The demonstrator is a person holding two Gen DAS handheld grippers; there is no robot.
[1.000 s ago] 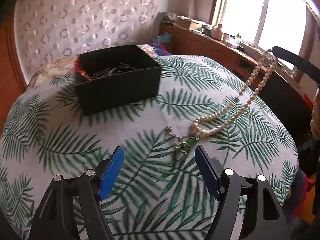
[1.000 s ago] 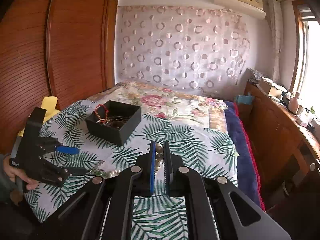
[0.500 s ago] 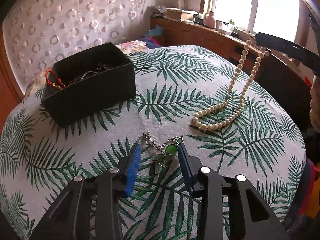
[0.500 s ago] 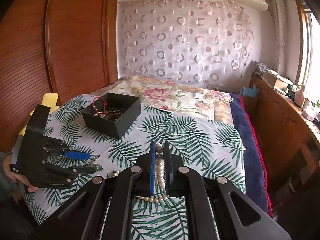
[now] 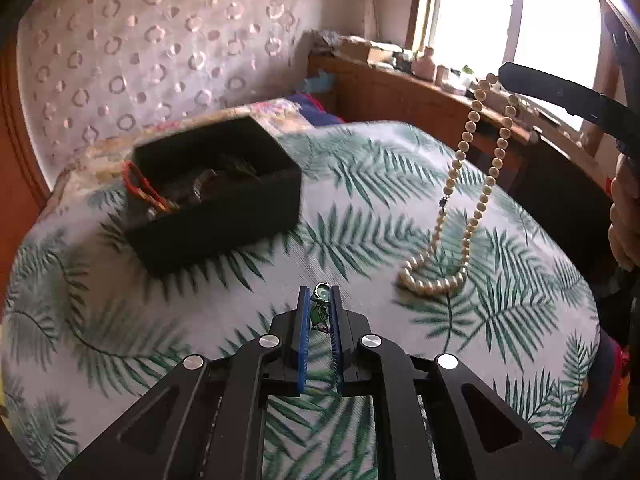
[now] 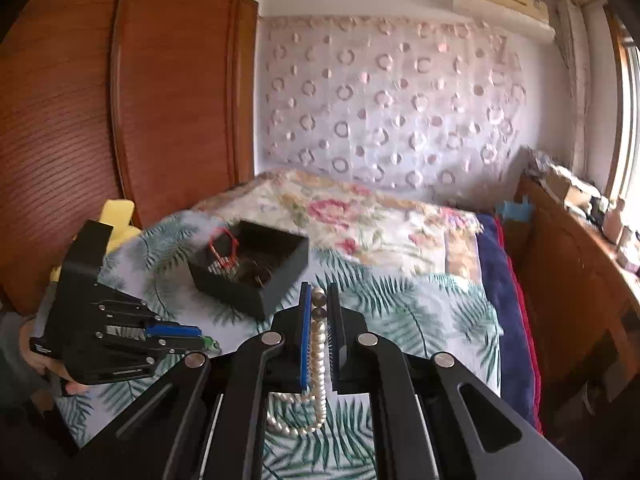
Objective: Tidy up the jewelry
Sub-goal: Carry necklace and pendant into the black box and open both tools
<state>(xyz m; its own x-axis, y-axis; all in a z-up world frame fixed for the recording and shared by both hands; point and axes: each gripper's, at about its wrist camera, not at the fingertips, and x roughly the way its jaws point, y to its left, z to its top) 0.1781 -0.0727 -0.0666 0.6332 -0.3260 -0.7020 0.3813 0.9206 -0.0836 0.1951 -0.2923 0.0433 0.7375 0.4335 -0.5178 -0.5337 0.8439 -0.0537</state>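
Left gripper [image 5: 320,308] closing, pads pinching green pendant [image 5: 319,312] just above leaf-print bedspread [image 5: 500,320]. Right gripper [image 6: 319,312] clamped on pearl necklace [image 5: 460,208], loop dangling to keep strands untangled. Black jewelry box [image 5: 224,208], likely destination, at 10 o'clock from pendant.

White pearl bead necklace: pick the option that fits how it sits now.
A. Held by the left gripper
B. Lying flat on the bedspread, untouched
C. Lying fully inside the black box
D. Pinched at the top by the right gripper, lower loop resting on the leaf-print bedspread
D: the white pearl bead necklace hangs from the right gripper, and its lower loop rests on the leaf-print bedspread.
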